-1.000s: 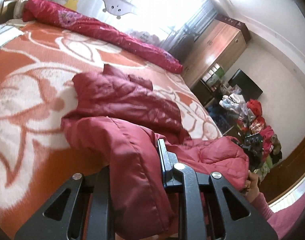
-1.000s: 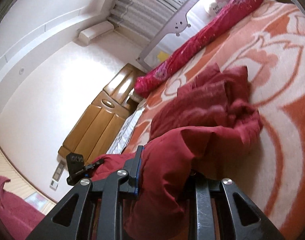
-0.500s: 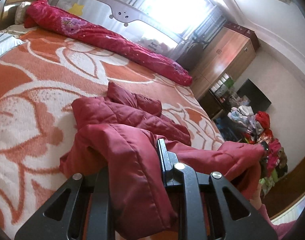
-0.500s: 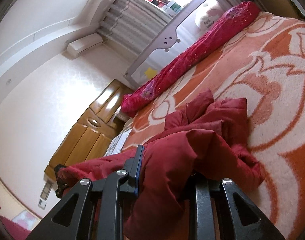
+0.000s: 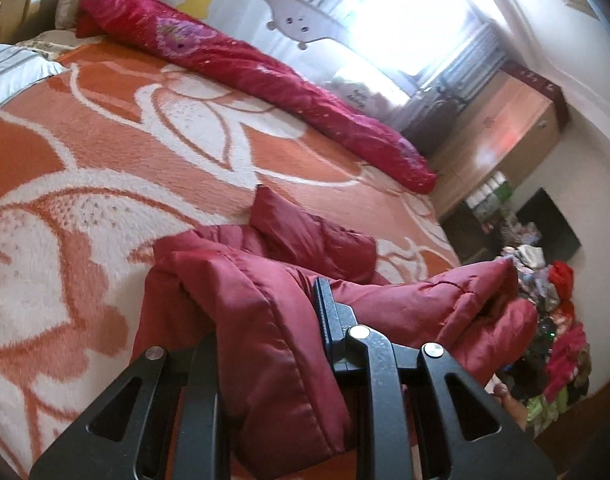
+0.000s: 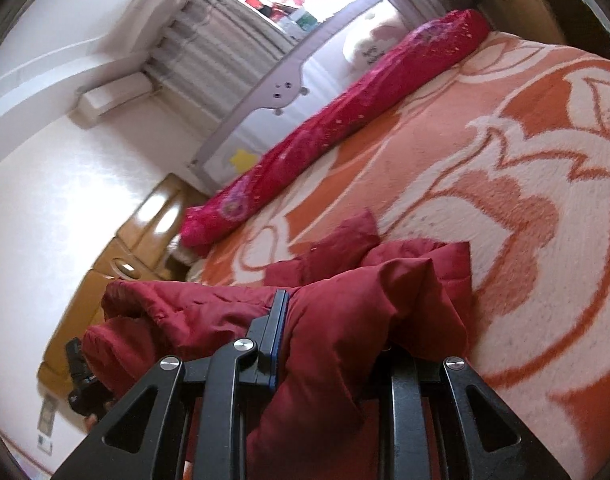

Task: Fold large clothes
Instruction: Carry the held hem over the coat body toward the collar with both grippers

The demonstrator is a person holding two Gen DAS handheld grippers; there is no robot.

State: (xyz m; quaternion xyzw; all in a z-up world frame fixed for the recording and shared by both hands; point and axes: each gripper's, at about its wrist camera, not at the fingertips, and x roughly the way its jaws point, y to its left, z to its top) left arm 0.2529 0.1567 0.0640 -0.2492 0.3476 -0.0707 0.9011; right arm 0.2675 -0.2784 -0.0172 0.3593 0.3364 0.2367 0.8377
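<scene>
Both grippers pinch the red jacket [image 5: 265, 344]: left gripper [image 5: 265, 368], right gripper [image 6: 333, 364]. Held edge spans between them; bulk lies ahead on bed [image 5: 105, 160].

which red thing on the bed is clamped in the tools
The dark red jacket, near both tools; the brighter pink roll lies untouched along the far rail.

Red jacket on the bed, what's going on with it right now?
A person is folding the dark red padded jacket on the bed's orange floral blanket, using two handheld grippers. The left gripper is clamped on one bunched edge of it, and the right gripper is clamped on another. That edge is raised between them, while the rest of the jacket lies rumpled on the blanket. A long pink rolled quilt lies along the far side, untouched.
</scene>
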